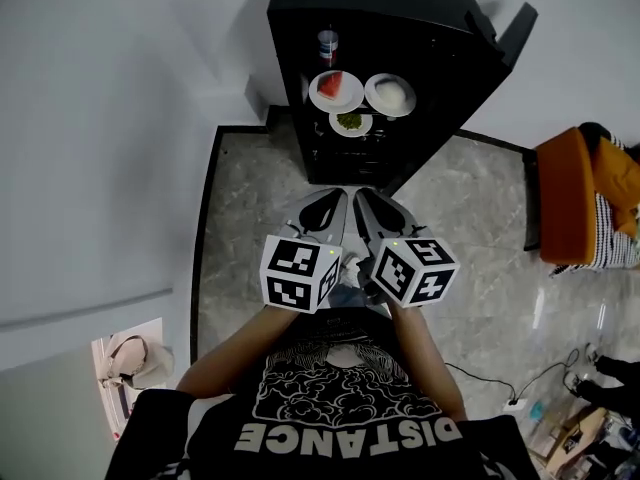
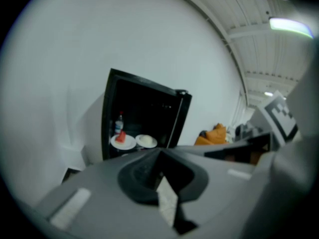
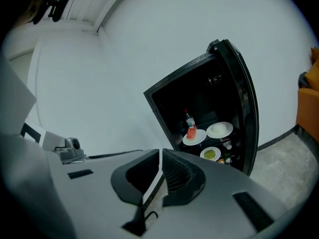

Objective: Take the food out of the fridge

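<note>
My left tool (image 1: 325, 211) and right tool (image 1: 378, 213) are both empty, each with its jaws pressed together. They sit side by side at the centre of the head view, tips pointing up the frame and a little downward.

Beyond the tips lies bare marble floor (image 1: 250, 198), and past that, at the upper centre of the frame, the black fridge (image 1: 470, 58) stands open and well apart from both tools. On one shelf I can see a plate of watermelon (image 1: 336, 90) on the left and a plate of white food (image 1: 390, 94) just to its right. A small plate of greens (image 1: 350, 122) sits on the shelf below them, and a bottle (image 1: 327, 43) stands behind the watermelon.

I judge this to be the approach. Nothing has been taken out yet, and all the food is inside. Next I need to close the gap, open one tool before reaching the shelf, and choose a plate rim to pinch. The watermelon plate looks the easiest to reach. The plates are shallow, so the grip must be level or the food could slide.
</note>
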### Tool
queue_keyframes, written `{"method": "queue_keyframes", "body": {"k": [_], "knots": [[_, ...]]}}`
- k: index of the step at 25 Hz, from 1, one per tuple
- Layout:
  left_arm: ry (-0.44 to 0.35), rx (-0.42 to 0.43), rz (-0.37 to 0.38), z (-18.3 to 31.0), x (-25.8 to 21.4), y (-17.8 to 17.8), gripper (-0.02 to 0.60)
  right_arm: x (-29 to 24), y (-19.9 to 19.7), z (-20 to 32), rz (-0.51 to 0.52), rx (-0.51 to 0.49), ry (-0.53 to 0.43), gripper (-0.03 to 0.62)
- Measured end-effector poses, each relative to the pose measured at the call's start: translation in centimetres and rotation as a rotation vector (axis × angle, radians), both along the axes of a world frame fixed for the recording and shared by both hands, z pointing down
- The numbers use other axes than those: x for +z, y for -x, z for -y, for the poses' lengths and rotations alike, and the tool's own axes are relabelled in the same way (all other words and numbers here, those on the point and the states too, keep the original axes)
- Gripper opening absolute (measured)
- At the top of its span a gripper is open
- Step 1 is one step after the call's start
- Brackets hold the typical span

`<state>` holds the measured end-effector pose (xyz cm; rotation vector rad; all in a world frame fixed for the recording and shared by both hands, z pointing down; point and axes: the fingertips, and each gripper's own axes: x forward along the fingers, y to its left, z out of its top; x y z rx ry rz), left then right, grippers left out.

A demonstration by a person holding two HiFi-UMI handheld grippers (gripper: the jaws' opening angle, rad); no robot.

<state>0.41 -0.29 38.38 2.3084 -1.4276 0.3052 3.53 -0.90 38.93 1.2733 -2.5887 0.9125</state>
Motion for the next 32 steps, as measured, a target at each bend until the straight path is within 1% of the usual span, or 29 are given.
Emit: {"method": "queue_keyframes", "body": {"k": [10, 15, 21, 25, 32], "knots": [[0.012, -0.064, 0.020, 4.8, 0.5, -2.0, 0.002, 1.0, -2.0, 5.5, 0.086, -0.042, 0.046, 0.003], [-0.001, -0.072, 0.034, 7.1, 0.6, -3.1, 0.002, 1.7, -3.6, 7.7, 0.137, -0.017, 0.064, 0.003], [-0.006, -0.037, 0.050, 9.4, 1.1, -4.1, 0.002, 3.1, -5.4, 9.9, 0.195, 0.054, 0.105, 0.003], [-0.009, -0.008, 0.044, 11.4, 1.8, -4.0, 0.002, 4.3, -6.0, 11.8, 0.232, 0.104, 0.129, 0.003], [0.001, 0.109, 0.025, 15.0, 3.4, -3.2, 0.002, 6.5, -5.7, 14.6, 0.287, 0.245, 0.155, 0.004]]}}
